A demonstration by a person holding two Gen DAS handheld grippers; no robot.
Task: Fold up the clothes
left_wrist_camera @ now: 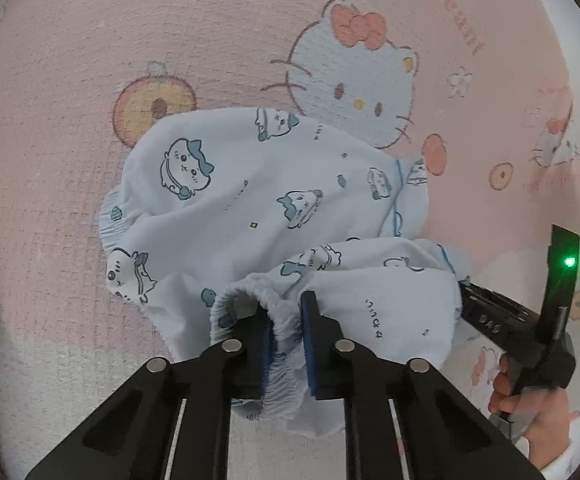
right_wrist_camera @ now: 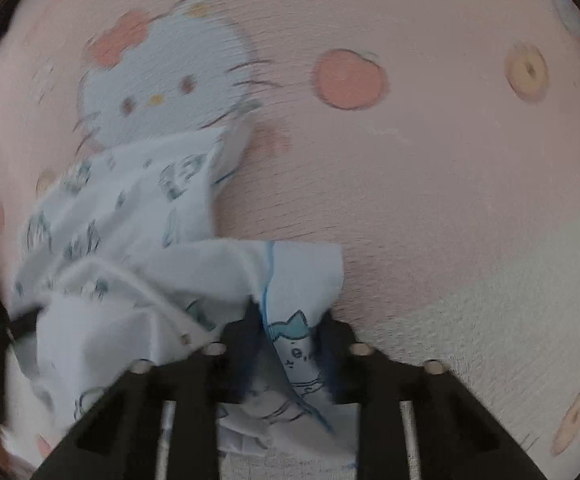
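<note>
A pink blanket (left_wrist_camera: pixel 90 60) printed with cartoon cats, apples and flowers fills both views and lies under everything else. A paler cream patch of it shows at the lower right of the right wrist view.

On the blanket lies the garment (left_wrist_camera: pixel 250 208), pale blue-white cloth printed with small teal-eared cartoon figures. In the left wrist view it spreads crumpled across the middle, its far edge lying over the chin of the large printed cat. A gathered elastic band (left_wrist_camera: pixel 250 292) curls up at its near edge, and a thin blue seam runs down its right side. In the right wrist view the cloth is bunched at the lower left and blurred.

The left gripper (left_wrist_camera: pixel 284 336) is pressed together on the elastic band, whose ruffled fabric is pinched between the blue pads.

The right gripper (right_wrist_camera: pixel 290 344) is pinching a blue-stitched edge of the garment, with a flap of cloth rising between its fingers. From the left wrist view the same gripper appears at the right edge, its tips hidden under the cloth, a green light on its body, and a hand (left_wrist_camera: pixel 530 404) around its grip.

No container is in view.
</note>
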